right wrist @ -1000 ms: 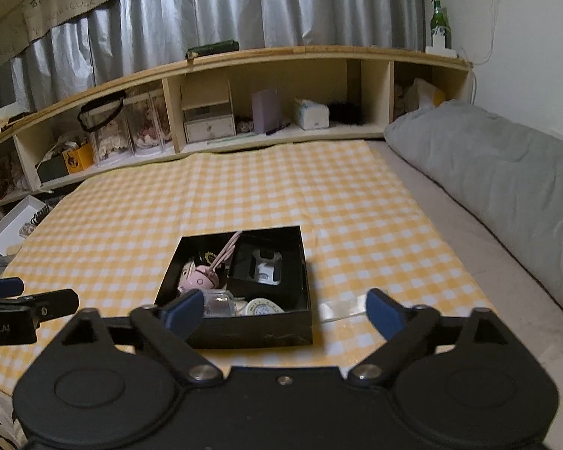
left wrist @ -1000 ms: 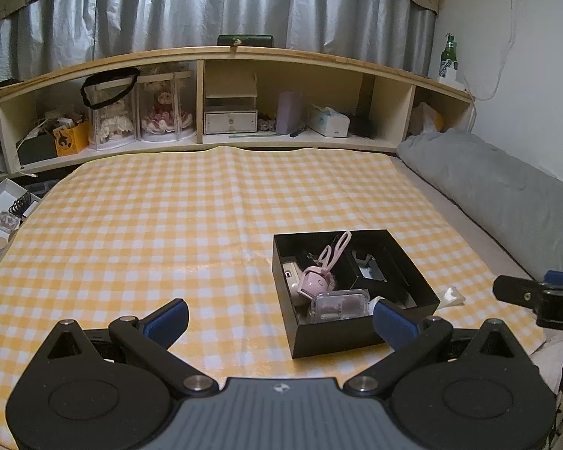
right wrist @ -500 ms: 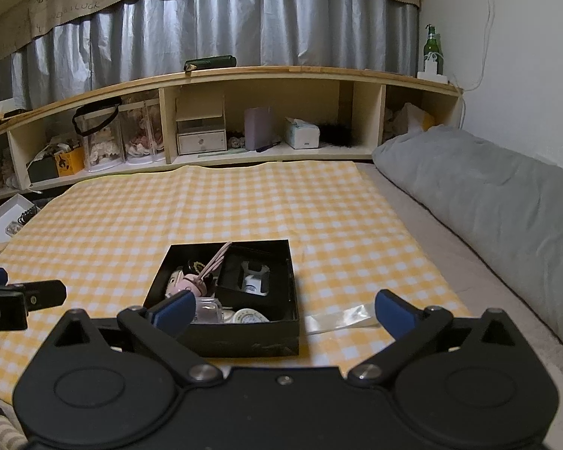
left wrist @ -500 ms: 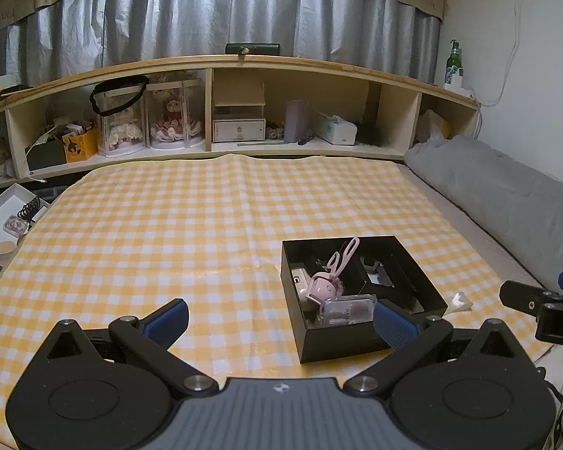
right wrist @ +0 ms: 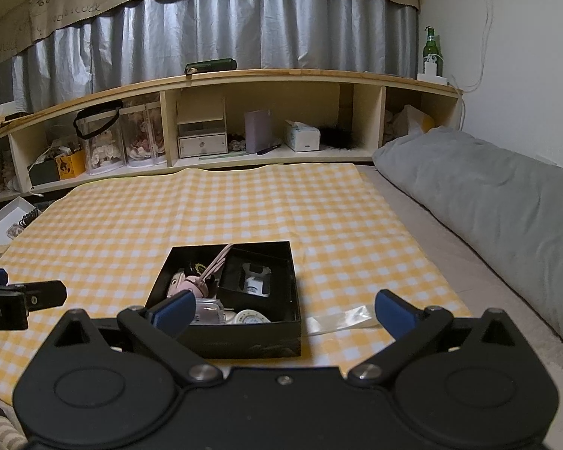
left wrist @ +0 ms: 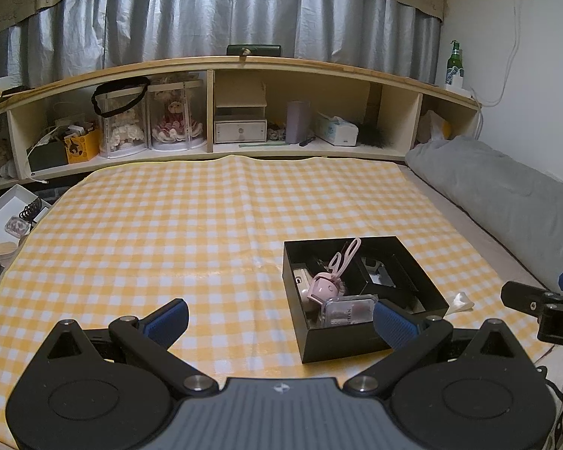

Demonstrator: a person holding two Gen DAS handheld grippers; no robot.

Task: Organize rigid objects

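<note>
Fig.: my left gripper point(left wrist: 280, 318) & right gripper point(right wrist: 284, 309), both w/ tongs spread apart, empty. Black box point(left wrist: 371, 337) of small items sits on checked cloth point(left wrist: 169, 232), at 1 o'clock from left cam.

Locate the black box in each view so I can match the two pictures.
Left wrist: black box lower right of centre, beside the right fingertip.
Right wrist: black box lower centre, behind the left fingertip.
Shared landmark: green bottle on the shelf's right end.
</note>
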